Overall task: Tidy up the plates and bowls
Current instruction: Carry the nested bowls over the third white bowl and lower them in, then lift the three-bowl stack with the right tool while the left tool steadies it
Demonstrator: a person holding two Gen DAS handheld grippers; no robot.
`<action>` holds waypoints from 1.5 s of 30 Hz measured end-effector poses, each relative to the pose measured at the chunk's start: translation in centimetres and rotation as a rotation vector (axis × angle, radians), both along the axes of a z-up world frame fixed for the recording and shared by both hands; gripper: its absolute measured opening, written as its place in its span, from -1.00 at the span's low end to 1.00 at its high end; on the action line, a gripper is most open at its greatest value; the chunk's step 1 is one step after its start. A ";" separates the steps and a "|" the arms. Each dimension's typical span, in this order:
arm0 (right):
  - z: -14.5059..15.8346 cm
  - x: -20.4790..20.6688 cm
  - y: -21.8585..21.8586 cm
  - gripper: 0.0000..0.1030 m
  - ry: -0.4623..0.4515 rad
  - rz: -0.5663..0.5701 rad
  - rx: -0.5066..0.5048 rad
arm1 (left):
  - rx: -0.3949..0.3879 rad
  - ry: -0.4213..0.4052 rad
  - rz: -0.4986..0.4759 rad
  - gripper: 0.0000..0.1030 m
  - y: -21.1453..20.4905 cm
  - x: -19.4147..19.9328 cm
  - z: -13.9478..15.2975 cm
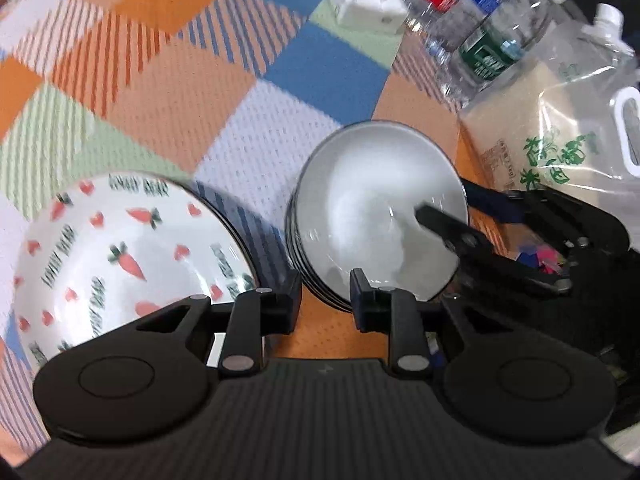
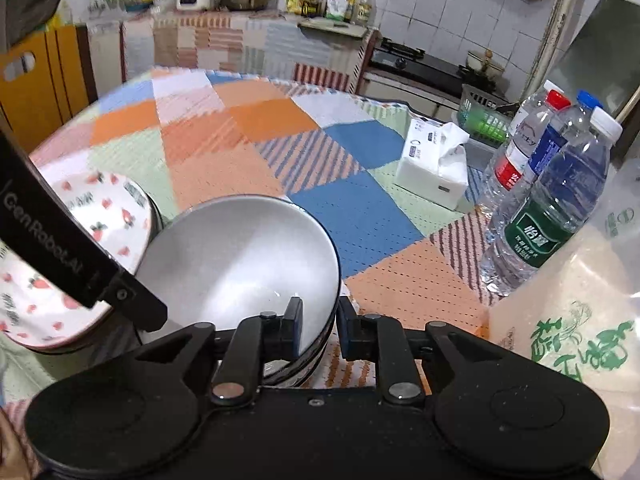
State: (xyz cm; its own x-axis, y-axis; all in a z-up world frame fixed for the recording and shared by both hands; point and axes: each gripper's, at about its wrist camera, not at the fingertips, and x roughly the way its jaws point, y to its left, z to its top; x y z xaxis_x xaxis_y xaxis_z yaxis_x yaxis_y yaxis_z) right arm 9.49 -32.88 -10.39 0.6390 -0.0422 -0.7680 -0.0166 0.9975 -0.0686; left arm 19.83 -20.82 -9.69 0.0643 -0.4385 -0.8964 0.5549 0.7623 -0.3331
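Two stacks: I see a pile of grey bowls and a pile of carrot-print plates side by side on the checked tablecloth, close to my edge of the table.
Where the bowls sit: between the plates on one side and the bag of rice on the other, near both; the water bottles and the tissue pack stand further back.
Bowl look: plain pale grey inside, thin dark rim, several rims nested one in another, the top one tipped a little toward me.
Plate look: white, shallow, red carrots and hearts with dark lettering, dark edge, more plates beneath.
Handling, my judgement: glazed ceramic, stiff and smooth, so likely slippery under the pads and prone to chipping if knocked; a whole stack would be heavy for a rim pinch, so I would lift one at a time.
Where to take hold: on the near rim, one finger inside and one outside the wall.
Right gripper: straddles the near rim of the top bowl; I see a gap at the outer pad, so I read it as released, not clamping.
Left gripper: jaws a little apart, nothing between them, hanging over bare cloth between the two stacks.
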 end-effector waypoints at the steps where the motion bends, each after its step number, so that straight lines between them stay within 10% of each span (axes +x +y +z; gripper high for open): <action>1: 0.4 -0.6 -0.6 -0.12 -0.017 -0.009 0.047 | -0.009 -0.023 0.001 -0.54 0.3 -0.1 0.3; 8: 1.7 -5.3 -1.8 0.46 -0.115 0.063 0.146 | -0.118 -0.097 0.036 -0.29 2.2 -0.1 0.8; 17: -2.8 -4.9 0.4 0.78 0.029 0.020 0.095 | -0.140 -0.171 0.016 -0.05 0.7 0.4 -1.2; 24: -6.1 -3.0 2.8 0.81 0.026 0.055 0.063 | -0.107 -0.070 -0.008 -0.12 -0.4 2.7 -3.8; 45: -9.5 -2.1 2.9 0.83 -0.115 0.051 0.106 | -0.077 -0.115 -0.071 -0.40 -2.0 1.6 -4.7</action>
State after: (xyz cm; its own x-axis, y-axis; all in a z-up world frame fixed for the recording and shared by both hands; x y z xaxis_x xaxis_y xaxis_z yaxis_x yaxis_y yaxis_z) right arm 7.38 -29.99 -19.88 0.7220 0.0705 -0.6883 -0.0660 0.9973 0.0330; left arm 21.44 -22.83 -14.43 0.1308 -0.5126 -0.8486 0.6439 0.6948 -0.3204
